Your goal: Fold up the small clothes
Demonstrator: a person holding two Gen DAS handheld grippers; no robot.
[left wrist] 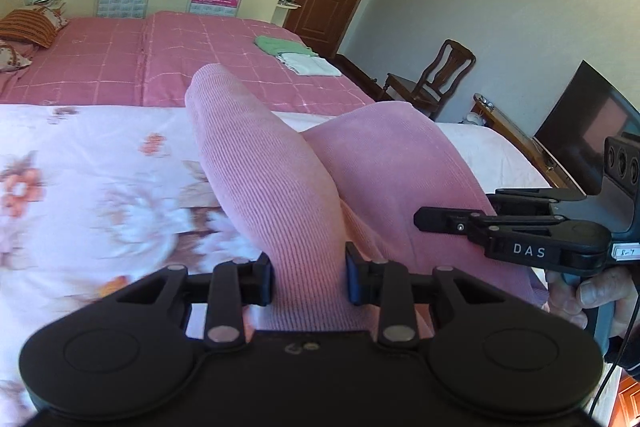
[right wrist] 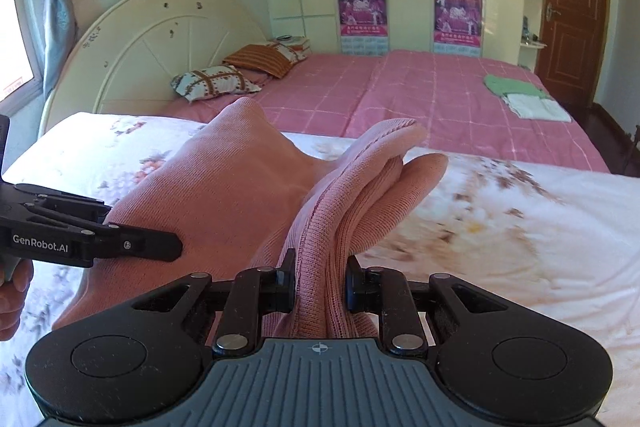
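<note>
Both grippers are clamped on one pink knit garment (left wrist: 280,171), which is lifted off the floral bedspread (left wrist: 100,187) at the near end of the bed.

In the left wrist view, the left gripper (left wrist: 308,277) has its jaws closed in on a thick bunched fold of the ribbed fabric, which fills the space between the two pads and rises away from the camera in a rounded hump. The right gripper (left wrist: 432,219) shows at the right edge of this view, side-on, its tip lying against the garment's other lobe; a hand (left wrist: 592,291) grips its handle below.

In the right wrist view, the right gripper (right wrist: 320,283) is pinched on several stacked layers of the same garment (a stitched hem edge runs up the middle of the bundle). The cloth stands up between the pads and droops over to the right. The left gripper (right wrist: 160,247) enters from the left, its tip touching the broad pink panel.

Farther back, the bed carries a pink checked sheet (right wrist: 420,95), and on its far right part lie a green folded cloth (right wrist: 508,85) and a white folded cloth (right wrist: 536,107), touching each other. Two pillows (right wrist: 216,81) sit near the rounded cream headboard (right wrist: 140,39).
</note>
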